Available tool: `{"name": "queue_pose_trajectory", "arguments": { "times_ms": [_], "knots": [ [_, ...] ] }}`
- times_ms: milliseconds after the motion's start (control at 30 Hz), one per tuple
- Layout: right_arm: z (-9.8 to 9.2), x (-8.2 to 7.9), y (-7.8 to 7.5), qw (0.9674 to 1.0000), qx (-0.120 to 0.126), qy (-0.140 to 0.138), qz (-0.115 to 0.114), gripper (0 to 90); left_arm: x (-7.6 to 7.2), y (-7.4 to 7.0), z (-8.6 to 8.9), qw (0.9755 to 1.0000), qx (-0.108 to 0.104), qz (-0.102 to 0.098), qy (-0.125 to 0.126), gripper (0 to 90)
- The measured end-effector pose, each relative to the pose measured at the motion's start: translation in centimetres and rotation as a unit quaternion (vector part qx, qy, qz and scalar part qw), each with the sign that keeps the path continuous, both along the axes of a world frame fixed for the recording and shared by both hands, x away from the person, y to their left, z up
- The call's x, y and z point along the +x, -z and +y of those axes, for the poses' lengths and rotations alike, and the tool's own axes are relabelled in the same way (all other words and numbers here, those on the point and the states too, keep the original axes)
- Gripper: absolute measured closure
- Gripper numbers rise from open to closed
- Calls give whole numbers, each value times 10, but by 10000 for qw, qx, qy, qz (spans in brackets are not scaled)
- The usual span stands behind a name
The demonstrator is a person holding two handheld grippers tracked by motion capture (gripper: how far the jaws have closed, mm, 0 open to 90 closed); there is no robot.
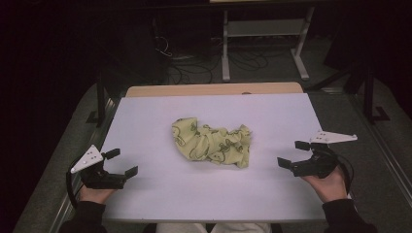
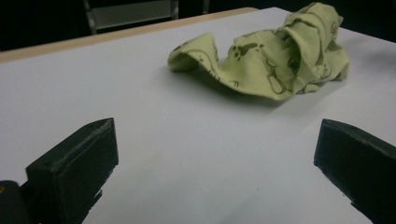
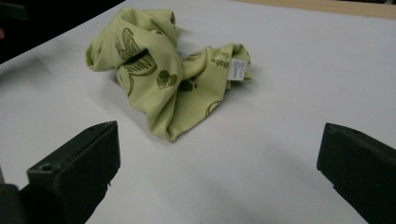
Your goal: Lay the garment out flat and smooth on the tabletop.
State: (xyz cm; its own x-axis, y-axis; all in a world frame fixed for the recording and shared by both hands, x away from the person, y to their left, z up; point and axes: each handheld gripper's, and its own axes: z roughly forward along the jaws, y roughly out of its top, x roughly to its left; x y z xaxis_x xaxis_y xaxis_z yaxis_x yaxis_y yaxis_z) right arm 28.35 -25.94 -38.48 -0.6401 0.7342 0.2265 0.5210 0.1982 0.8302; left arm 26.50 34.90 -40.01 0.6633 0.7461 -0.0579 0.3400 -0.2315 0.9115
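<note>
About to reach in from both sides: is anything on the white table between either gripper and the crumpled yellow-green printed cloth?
Nothing visible. Bare white table lies between the left gripper and the crumpled yellow-green printed cloth, and between it and the right gripper. Both stand open.

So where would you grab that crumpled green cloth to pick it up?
Probably by a loose edge rather than the bunched middle. The green cloth lies crumpled mid-table, and the corner with the white label juts out on the side facing the right gripper. That gripper, jaws open, could come in low from the right and pinch it. The left gripper, also open, could take the raised fold on its side.
</note>
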Motion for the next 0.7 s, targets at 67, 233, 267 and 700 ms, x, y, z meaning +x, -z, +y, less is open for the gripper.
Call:
{"name": "queue_pose_trajectory", "arguments": {
  "times_ms": [67,233,267,700],
  "knots": [
    [1,1,-3,10000,-10,-24,-14,0,2,-5,-2,10000,20,-43,65,0],
    [6,6,-16,9999,-46,-126,-53,0,7,-12,-6,9998,114,-72,121,0],
    [7,8,-20,9998,-43,-156,-76,0,8,-13,-6,9998,132,-55,125,0],
    [18,18,-41,9991,-238,-296,-176,0,19,-26,-10,9995,145,-14,282,0]
  ]
}}
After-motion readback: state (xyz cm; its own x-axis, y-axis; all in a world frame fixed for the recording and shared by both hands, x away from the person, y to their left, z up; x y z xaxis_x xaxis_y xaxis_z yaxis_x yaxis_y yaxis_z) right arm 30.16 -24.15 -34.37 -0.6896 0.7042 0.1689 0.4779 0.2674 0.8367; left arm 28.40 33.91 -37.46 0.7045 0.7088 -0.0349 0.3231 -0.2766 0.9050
